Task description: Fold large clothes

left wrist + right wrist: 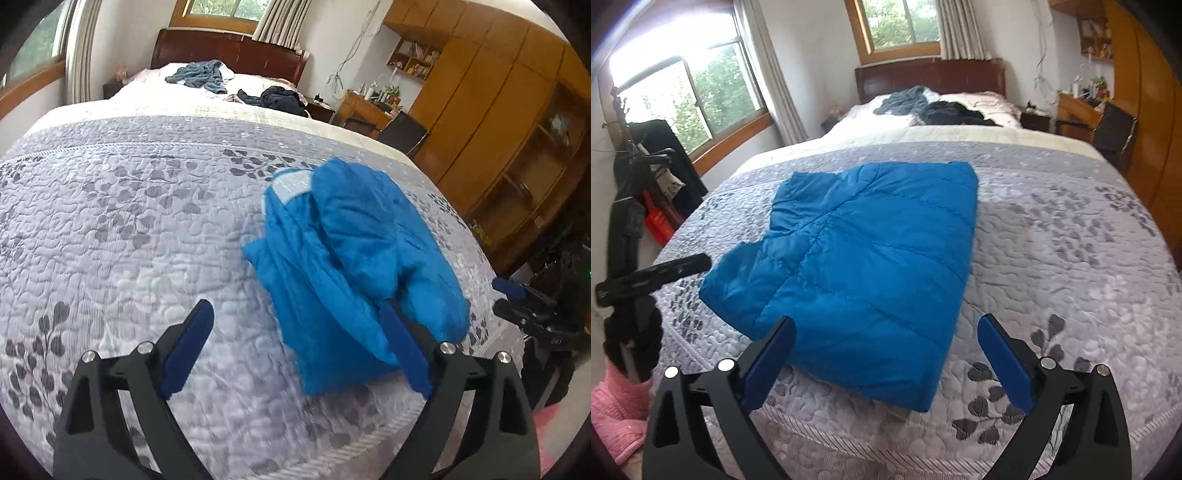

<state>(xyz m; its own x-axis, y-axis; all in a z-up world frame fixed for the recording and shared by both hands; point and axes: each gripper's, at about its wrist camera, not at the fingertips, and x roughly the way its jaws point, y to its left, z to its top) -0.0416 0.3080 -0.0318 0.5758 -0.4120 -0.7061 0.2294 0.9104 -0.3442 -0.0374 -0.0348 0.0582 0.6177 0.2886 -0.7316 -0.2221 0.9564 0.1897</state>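
Your blue quilted jacket (864, 266) lies folded into a rough rectangle on the grey leaf-patterned quilt (1071, 258) near the foot of the bed. In the right wrist view it sits dead ahead at 12 o'clock, flat, with a sleeve end bulging out toward 9 o'clock. In the left wrist view the same jacket (354, 258) shows blurred at about 1 o'clock, bunched higher, a pale label patch at its far edge.

Your right gripper (886, 354) has its jaws spread wide, the near hem between and just beyond the blue pads, nothing pinched. Your left gripper (299, 339) is likewise wide apart; its right pad (402, 350) lies against the jacket's near edge, the left pad over bare quilt.

Dark clothes (945, 110) lie heaped by the headboard at 12 o'clock, well apart from the jacket.
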